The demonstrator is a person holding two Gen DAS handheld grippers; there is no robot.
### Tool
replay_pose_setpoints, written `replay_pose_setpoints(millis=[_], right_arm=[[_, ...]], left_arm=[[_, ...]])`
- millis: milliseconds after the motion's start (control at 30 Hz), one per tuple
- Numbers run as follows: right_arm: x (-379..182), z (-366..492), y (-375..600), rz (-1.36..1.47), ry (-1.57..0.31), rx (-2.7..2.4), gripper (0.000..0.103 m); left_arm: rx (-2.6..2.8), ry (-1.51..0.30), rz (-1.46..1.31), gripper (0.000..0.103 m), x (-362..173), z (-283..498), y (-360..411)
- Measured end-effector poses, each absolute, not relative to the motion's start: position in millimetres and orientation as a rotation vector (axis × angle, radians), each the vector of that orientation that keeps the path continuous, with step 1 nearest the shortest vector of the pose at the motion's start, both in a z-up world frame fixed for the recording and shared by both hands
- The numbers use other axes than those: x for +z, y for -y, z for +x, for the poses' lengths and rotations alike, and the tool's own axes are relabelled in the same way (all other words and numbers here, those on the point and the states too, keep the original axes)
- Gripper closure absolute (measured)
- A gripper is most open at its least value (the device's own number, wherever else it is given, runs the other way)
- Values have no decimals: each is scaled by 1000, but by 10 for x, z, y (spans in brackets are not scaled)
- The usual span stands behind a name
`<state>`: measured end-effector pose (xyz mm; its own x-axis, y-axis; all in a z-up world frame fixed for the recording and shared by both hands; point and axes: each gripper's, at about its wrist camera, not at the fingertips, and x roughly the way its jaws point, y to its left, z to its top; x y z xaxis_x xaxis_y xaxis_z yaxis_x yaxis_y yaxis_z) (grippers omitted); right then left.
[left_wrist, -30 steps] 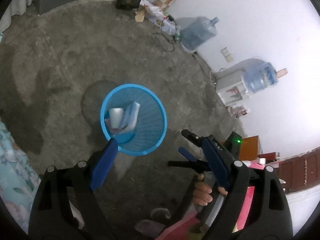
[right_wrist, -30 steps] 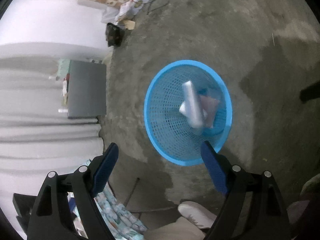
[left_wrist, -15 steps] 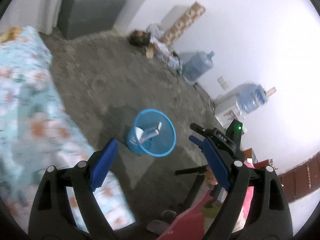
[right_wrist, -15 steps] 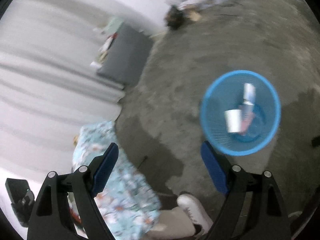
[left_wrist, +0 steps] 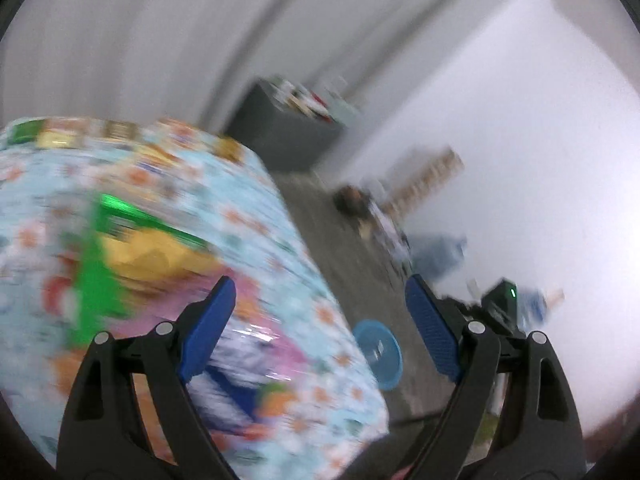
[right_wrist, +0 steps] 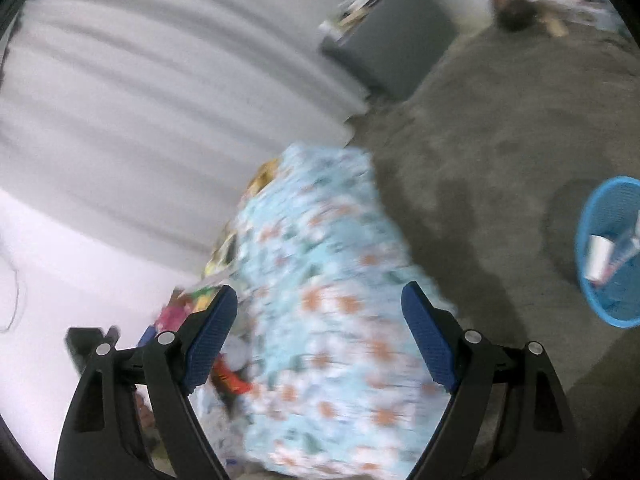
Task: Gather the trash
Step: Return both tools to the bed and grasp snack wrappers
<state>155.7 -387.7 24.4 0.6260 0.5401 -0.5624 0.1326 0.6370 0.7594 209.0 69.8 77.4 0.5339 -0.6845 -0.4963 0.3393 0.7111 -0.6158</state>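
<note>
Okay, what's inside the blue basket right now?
In the blue basket, the right wrist view shows a white paper cup and a slim wrapper or tube leaning beside it. The picture edge and the near wall hide the rest.

Left gripper (left_wrist: pixel 320 312) angles downward, its jaws spread wide and empty. Right gripper (right_wrist: pixel 318 314) likewise, wide and empty.

The flowery cloth (left_wrist: pixel 280 240) at the left of the left view is smeared, and the bright wrappers (left_wrist: pixel 132 248) on it cannot be read. At the right edge of the right view, the blue basket (right_wrist: pixel 600 208) is cut off.
</note>
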Motion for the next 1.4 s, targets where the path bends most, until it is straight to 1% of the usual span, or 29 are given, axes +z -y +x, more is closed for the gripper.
replay_pose_setpoints(millis=[167, 200, 267, 300, 467, 667, 800, 967, 1000, 1167, 1267, 1333, 1400], right_arm=[[367, 2203, 3280, 873, -949, 410, 21], [384, 2404, 3122, 883, -964, 447, 21], [384, 2644, 2928, 895, -986, 495, 21], [359, 2843, 2770, 910, -1013, 518, 21], [159, 3507, 2236, 938, -1138, 568, 21], [-179, 4162, 1872, 1016, -1271, 552, 21], [-331, 4429, 1742, 1021, -1320, 527, 21], [-476, 4675, 1470, 961, -1398, 548, 24], [-496, 4701, 1432, 951, -1406, 548, 27], [-582, 4846, 1217, 909, -1440, 560, 33], [-612, 4860, 1152, 900, -1456, 574, 38], [-616, 4874, 1112, 894, -1464, 584, 46], [-599, 4900, 1050, 882, -1474, 594, 51]], left_arm=[[-560, -800, -692, 21, 503, 2449, -1500], [-561, -818, -752, 23, 406, 2556, -1622], [-570, -850, -843, 30, 243, 2731, -1768], [-568, -869, -889, 31, 146, 2839, -1833], [-559, -955, -986, 38, -213, 3242, -1855], [-571, -1024, -1001, 44, -420, 3592, -1819], [-575, -1085, -1024, 49, -581, 3737, -1787], [-574, -1120, -1028, 57, -697, 3852, -1761], [-575, -1121, -1032, 57, -719, 3872, -1764], [-585, -1130, -1041, 70, -778, 3927, -1784], [-591, -1139, -1050, 73, -805, 3942, -1782], [-597, -1143, -1055, 74, -829, 3952, -1792], [-602, -1145, -1060, 75, -838, 3950, -1800]])
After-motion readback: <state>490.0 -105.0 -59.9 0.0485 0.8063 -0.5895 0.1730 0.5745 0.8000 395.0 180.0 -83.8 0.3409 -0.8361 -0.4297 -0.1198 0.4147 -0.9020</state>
